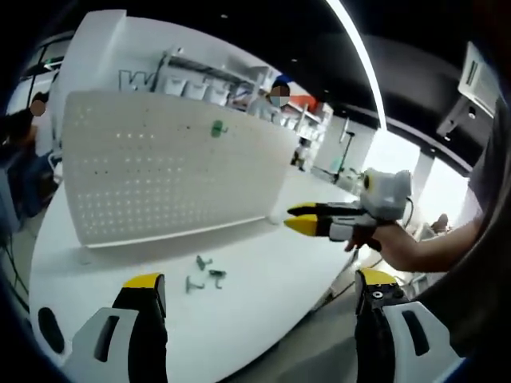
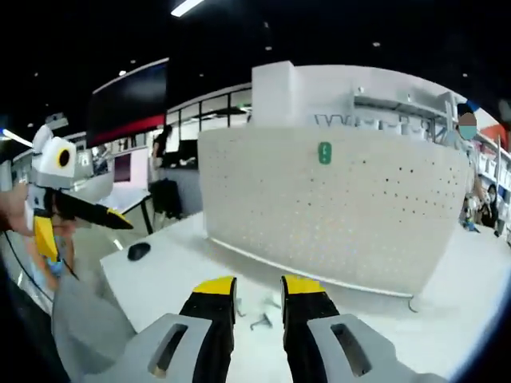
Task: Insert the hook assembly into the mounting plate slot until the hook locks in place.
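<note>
In the left gripper view, your left gripper (image 1: 259, 291) sits low over the white table (image 1: 263, 315), its yellow-tipped jaws spread wide apart and holding nothing. Between and just beyond them, three small grey-green hooks (image 1: 204, 274) lie loose on the tabletop, close together. Behind them a white pegboard (image 1: 172, 167) stands upright on the table, and a small green piece (image 1: 218, 128) is fixed to its face near the top edge. Your right gripper (image 1: 307, 217) comes in from the right, held by your hand (image 1: 382, 239) above the table's far side; its yellow tips lie close together with nothing between them. It is well apart from the hooks and from the pegboard.

In the right gripper view, your right gripper (image 2: 258, 287) points toward the pegboard (image 2: 335, 207), its jaws nearly closed with just a narrow gap and nothing gripped. Just past the tips, hooks (image 2: 259, 321) lie on the table (image 2: 160, 275), partly hidden by the jaws, so you cannot count them here. The green piece (image 2: 324, 152) shows on the upper part of the pegboard, which stands close ahead. A dark computer mouse (image 2: 139, 250) rests on the table's left part, well away from the hooks. Your left gripper (image 2: 96, 214) comes in from the left, held up off the table's edge; from this side you cannot tell how far its jaws are spread.
</note>
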A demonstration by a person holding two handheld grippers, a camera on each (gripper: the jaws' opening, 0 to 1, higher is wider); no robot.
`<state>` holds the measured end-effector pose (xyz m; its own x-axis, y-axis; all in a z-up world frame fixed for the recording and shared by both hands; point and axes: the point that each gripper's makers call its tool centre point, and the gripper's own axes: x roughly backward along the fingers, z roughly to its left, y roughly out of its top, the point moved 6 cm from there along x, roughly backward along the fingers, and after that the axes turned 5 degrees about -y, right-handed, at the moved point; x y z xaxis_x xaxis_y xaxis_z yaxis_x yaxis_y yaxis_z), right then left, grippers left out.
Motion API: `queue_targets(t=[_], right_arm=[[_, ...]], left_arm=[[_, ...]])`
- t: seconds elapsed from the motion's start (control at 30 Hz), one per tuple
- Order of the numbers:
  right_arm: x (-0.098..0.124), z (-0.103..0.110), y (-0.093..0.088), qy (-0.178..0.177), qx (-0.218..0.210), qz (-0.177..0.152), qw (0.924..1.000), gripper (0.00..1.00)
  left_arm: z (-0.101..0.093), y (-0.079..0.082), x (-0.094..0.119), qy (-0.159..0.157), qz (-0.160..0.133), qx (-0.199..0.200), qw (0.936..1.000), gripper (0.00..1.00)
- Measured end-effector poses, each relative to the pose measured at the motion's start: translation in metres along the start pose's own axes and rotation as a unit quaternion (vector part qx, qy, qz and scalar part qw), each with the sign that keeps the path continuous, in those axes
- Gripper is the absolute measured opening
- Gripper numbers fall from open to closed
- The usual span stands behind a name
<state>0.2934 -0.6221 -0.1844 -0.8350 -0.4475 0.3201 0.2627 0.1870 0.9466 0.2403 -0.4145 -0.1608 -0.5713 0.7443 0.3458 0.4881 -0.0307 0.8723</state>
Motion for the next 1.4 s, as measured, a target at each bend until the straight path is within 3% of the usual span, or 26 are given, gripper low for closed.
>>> queue_targets(t=[0.33, 0.67, 1.27, 1.4], right_arm=[[0.026, -0.002, -0.034, -0.001, -0.006, 0.035, 0.9994, 0.22], [0.043, -0.003, -0.065, 0.008, 0.002, 0.066, 0.9978, 0.21], [0.044, 0.010, -0.086, 0.054, -0.013, 0.101, 0.9933, 0.21], [0.043, 0.010, -0.089, 0.043, -0.058, 0.103, 0.9921, 0.20]], left_arm=[[-0.008, -0.018, -0.012, -0.009, 0.025, 0.003, 0.9997, 1.00], [-0.003, -0.034, -0.024, -0.015, 0.052, 0.001, 0.9985, 1.00], [0.033, -0.046, -0.067, -0.023, 0.119, -0.040, 0.9919, 0.99], [0.039, -0.045, -0.081, -0.030, 0.132, -0.051, 0.9894, 0.99]])
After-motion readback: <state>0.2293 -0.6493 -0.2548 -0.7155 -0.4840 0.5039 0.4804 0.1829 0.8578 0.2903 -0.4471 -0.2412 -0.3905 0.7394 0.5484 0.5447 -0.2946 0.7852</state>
